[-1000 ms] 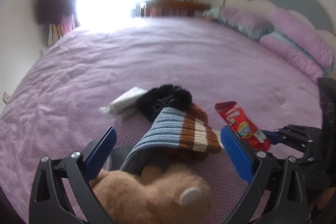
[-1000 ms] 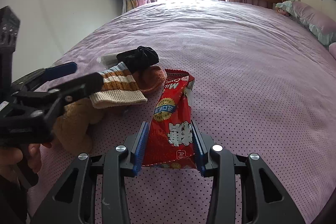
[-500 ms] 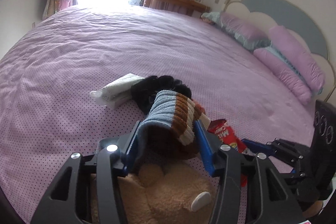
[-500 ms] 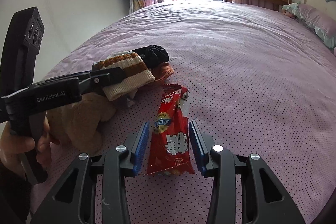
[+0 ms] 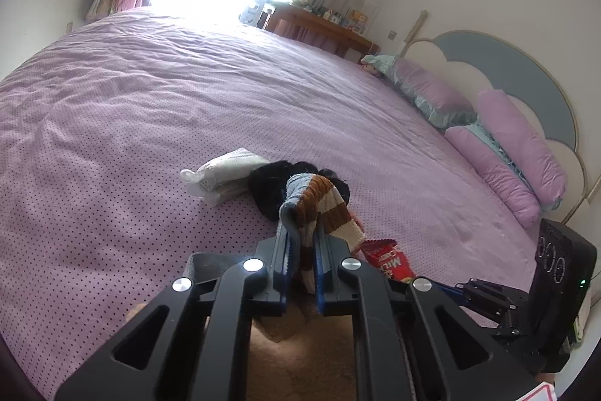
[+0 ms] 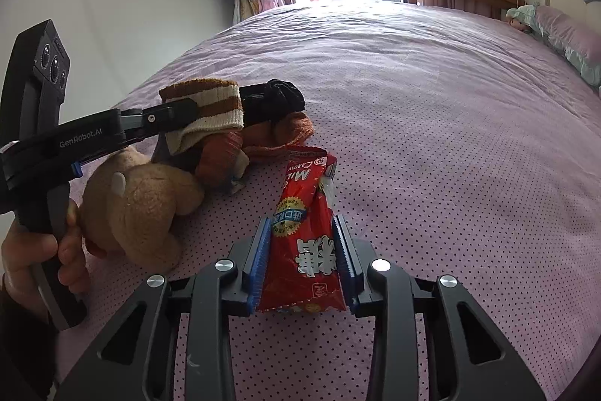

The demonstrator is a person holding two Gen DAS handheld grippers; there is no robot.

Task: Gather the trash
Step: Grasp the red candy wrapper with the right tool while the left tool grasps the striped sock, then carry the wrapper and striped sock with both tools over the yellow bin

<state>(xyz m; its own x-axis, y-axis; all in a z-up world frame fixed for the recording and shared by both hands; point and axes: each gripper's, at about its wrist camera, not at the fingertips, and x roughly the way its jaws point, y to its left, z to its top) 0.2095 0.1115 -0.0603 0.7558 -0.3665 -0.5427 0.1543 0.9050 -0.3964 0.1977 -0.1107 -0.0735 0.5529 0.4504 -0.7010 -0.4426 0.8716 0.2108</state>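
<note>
Two grippers were at work over the purple dotted bedspread [image 6: 432, 138]. The left gripper [image 5: 302, 252] had its blue pads clamped tight on the cuff of a striped knitted sock in blue, brown and cream [image 5: 319, 205], which draped over the fingertips. The right gripper [image 6: 303, 260] was closing its jaws on a red crinkly candy wrapper [image 6: 306, 232] that lay flat on the bed between them, its printed top pointing toward the clutter.

Risk, as I judged it: the wrapper was thin and slick, and the pads met only its edges, so it could buckle and slip out when lifted. The sock was clothing, not rubbish, and carrying it off would muddle the collecting. Lifting it might also drag the tan plush bear [image 6: 139, 205] or the rust-orange sock [image 6: 285, 134] lying against it, and shove the wrapper's top end.

A white folded tissue pack [image 5: 225, 175] and a black bundled cloth [image 5: 274, 186] lay just behind.

Compared with a second earlier, the left jaws, then spread wide around the sock with the bear below, had shut completely and the tool had rolled. The right jaws had narrowed a little around the wrapper, which now looked slightly bowed.
</note>
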